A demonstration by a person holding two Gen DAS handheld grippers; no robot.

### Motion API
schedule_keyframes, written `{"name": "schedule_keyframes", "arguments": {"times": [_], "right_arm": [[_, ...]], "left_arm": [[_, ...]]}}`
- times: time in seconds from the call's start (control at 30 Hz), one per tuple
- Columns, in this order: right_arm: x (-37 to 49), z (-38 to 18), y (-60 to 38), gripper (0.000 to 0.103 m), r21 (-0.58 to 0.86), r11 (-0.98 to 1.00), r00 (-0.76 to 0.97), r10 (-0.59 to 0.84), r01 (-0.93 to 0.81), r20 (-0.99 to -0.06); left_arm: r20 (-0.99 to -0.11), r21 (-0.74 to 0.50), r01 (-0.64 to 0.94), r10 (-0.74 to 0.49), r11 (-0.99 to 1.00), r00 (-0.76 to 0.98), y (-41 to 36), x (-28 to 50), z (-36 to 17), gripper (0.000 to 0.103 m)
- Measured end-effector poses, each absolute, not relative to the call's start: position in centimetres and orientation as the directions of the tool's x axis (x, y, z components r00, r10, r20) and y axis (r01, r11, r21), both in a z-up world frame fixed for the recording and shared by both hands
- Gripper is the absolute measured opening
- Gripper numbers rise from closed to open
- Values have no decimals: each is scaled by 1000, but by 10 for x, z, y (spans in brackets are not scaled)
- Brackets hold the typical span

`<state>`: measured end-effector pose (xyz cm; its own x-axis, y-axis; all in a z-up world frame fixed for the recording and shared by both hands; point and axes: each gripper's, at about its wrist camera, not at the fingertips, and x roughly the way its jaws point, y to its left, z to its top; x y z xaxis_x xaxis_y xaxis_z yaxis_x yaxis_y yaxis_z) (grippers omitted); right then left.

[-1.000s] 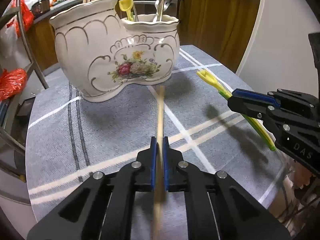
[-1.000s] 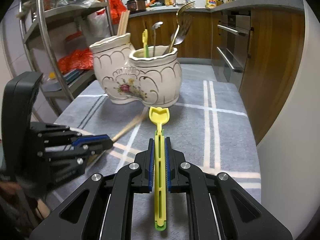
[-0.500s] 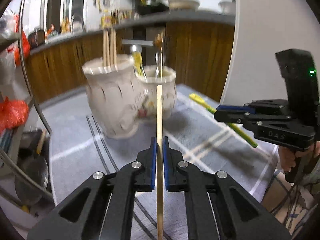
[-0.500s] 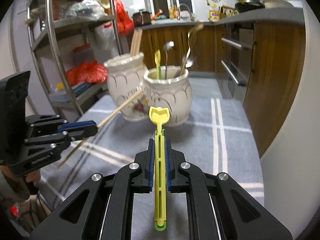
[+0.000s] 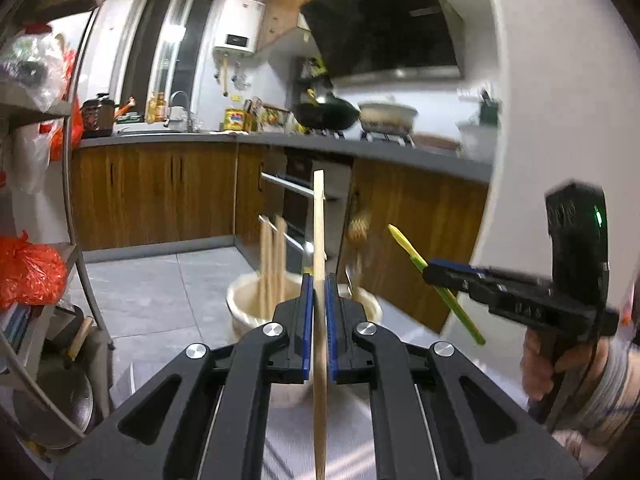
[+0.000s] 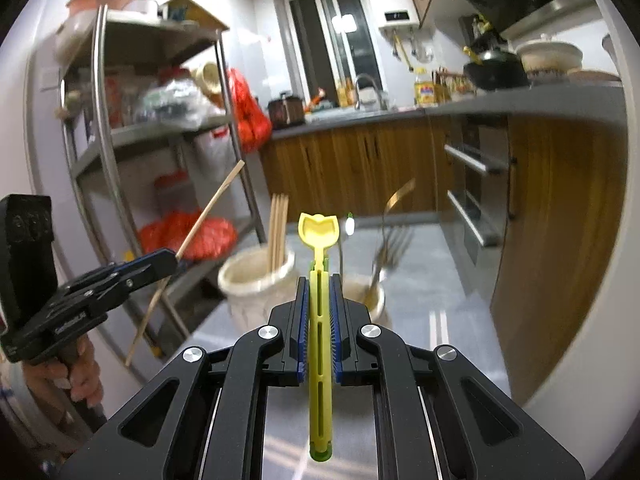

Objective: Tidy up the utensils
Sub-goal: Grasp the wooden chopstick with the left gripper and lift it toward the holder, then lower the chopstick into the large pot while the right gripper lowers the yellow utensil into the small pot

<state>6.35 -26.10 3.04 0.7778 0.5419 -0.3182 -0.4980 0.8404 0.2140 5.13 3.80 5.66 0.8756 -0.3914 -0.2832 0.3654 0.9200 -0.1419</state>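
Observation:
My left gripper (image 5: 319, 280) is shut on a wooden chopstick (image 5: 319, 216) that points up and forward over the white ceramic holder (image 5: 244, 308). In the right wrist view that left gripper (image 6: 170, 260) shows at the left with the chopstick (image 6: 212, 204) slanting up. My right gripper (image 6: 319, 280) is shut on a yellow-green plastic spoon (image 6: 319, 232), bowl end forward. From the left wrist the right gripper (image 5: 430, 274) and the spoon (image 5: 404, 244) appear at the right. The two-compartment holder (image 6: 256, 280) stands below, with chopsticks (image 6: 277, 232) in its left cup and forks (image 6: 390, 248) in its right cup.
A metal shelf rack (image 6: 108, 152) with red bags (image 6: 208, 236) stands to the left. Wooden cabinets (image 6: 360, 168) and an oven (image 6: 472, 184) line the back and right. The grey checked tablecloth (image 6: 440, 320) lies below. A white wall (image 5: 540, 120) is close on the right.
Both grippers have risen and tilted upward with their utensils. The holder, which filled the middle of both views, now sits low under the fingertips and the kitchen fills the upper views.

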Motion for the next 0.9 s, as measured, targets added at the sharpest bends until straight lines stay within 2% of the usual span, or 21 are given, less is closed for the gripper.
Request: {"name": "schedule_keyframes", "arguments": {"times": [0.17, 0.3, 0.37, 0.67, 0.9], "right_arm": [[96, 34, -261, 10, 299, 815, 785, 568, -496, -247], [129, 23, -263, 10, 426, 765, 767, 604, -483, -216], [139, 19, -260, 10, 445, 757, 764, 609, -478, -214], [152, -3, -234, 10, 391, 785, 780, 587, -480, -220], [144, -18, -231, 10, 331, 811, 783, 569, -483, -250]], "left_arm": [[-217, -282, 344, -409, 896, 886, 59, 100, 73, 6], [-218, -341, 322, -407, 883, 887, 62, 132, 70, 6], [-218, -357, 304, -395, 883, 892, 60, 147, 65, 6], [-201, -306, 199, -267, 931, 942, 46, 169, 44, 6], [-227, -296, 199, -272, 934, 935, 53, 156, 25, 6]]}}
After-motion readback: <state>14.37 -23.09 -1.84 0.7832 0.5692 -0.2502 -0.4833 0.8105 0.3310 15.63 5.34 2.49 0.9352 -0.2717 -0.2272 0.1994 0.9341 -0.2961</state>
